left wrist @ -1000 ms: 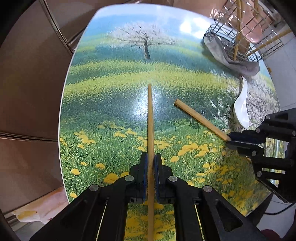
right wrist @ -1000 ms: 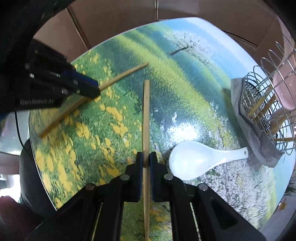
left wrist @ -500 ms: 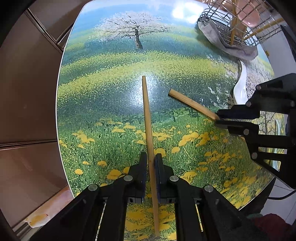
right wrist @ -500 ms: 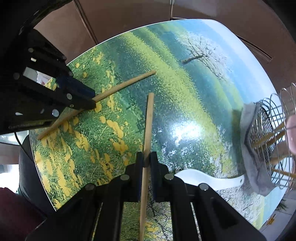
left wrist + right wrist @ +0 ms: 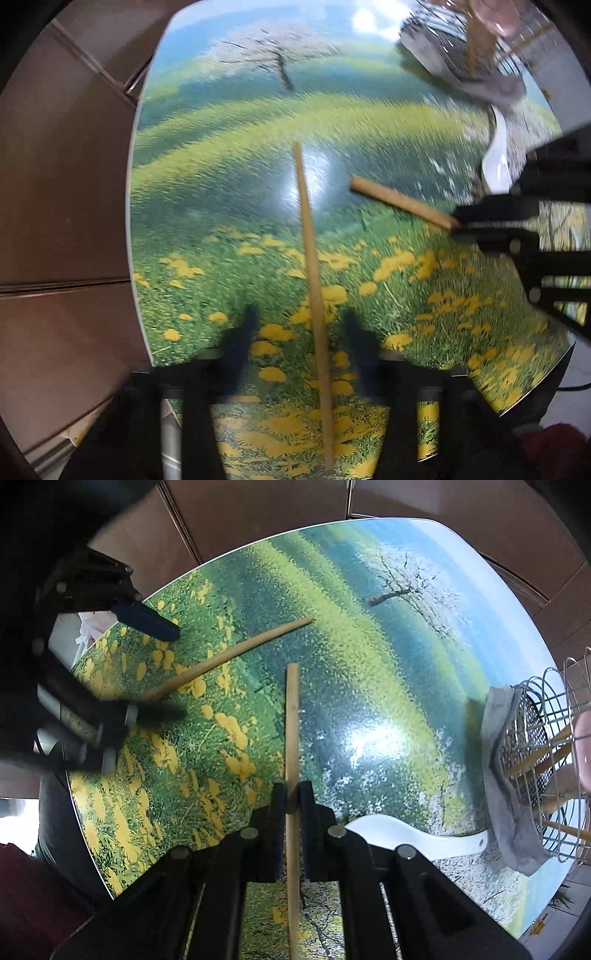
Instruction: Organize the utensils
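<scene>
In the left wrist view my left gripper (image 5: 301, 328) is open, its jaws wide apart, with a wooden chopstick (image 5: 312, 280) between them, touching neither finger. My right gripper (image 5: 291, 797) is shut on a second chopstick (image 5: 291, 723), which points forward over the table. From the right wrist view the left gripper (image 5: 173, 672) shows open at the left, with its chopstick (image 5: 236, 650) between the jaws. A white ceramic spoon (image 5: 406, 836) lies on the table near the wire utensil basket (image 5: 546, 753), which holds several chopsticks.
The round table (image 5: 388, 664) bears a printed meadow and tree picture. A grey cloth (image 5: 506, 805) lies under the basket at the right edge. Brown panels lie beyond the table's far edge. The basket also shows at the top right of the left wrist view (image 5: 476, 44).
My left gripper has opened and let go of its chopstick. The right gripper stays shut on its chopstick and has shifted slightly.
</scene>
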